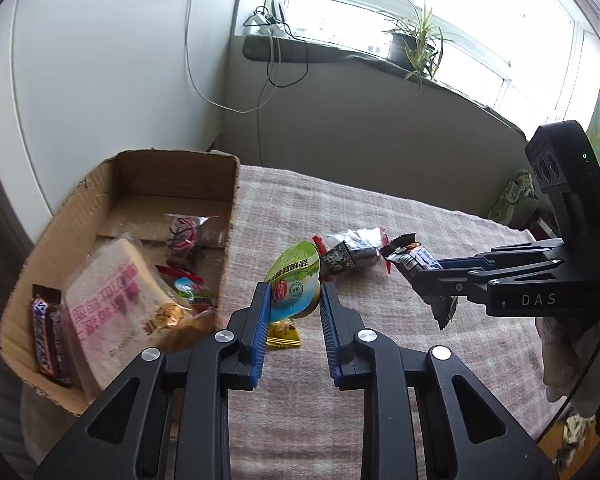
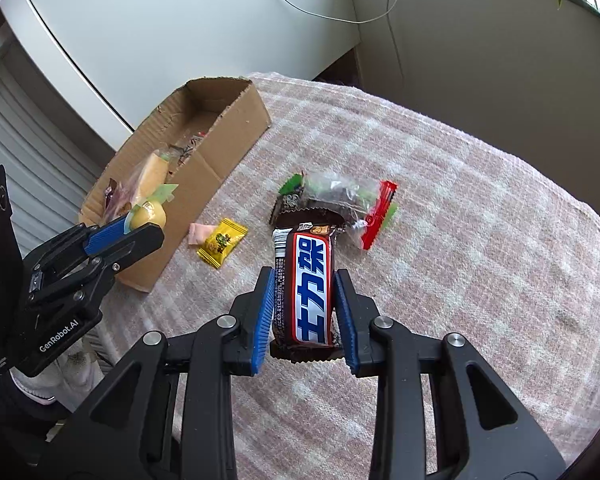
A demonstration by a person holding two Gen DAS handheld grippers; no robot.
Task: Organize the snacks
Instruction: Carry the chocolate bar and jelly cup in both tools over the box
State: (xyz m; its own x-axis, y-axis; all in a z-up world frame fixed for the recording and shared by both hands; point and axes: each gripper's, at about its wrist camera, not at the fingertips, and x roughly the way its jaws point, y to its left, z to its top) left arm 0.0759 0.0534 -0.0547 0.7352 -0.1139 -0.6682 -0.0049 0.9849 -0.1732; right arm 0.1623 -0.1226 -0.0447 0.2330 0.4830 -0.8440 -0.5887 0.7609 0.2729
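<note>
- Left gripper [image 1: 294, 304]: closed on a green-lidded jelly cup [image 1: 294, 286], pads pressing its sides. The cup hangs above the table near the cardboard box [image 1: 226, 240], not yet over it.
- Right gripper [image 2: 302, 306]: clamped across a brown chocolate bar [image 2: 305, 284], held lengthwise between the pads and lifted off the cloth [image 2: 460, 240].
- Risk, left: the cup is rounded and its walls look smooth. I judge it could squirm out of the pads or tip on the way to the box, and a harder squeeze might buckle it.
- Risk, right: the wrapper is glossy and the bar juts well past the fingertips; a quick swing could slide it loose.
- Risk, both: the two tools stand near each other and both loads presumably go to the same box. Moving together invites a clash at the box's near wall.
- Risk, box: a bread bag [image 1: 116, 316] and a second chocolate bar [image 1: 48, 340] already crowd its near end, so a drop there may bounce out.
- Remaining on the cloth: a yellow candy [image 2: 222, 242], a pink candy [image 2: 199, 233] touching it, and a clear packet with red ends [image 2: 352, 204].
- Hard to make out: the small packets deeper in the box cannot be identified; whether a separate dark packet lies beside the clear one cannot be settled; the box's contents are mostly masked in the right wrist view.
</note>
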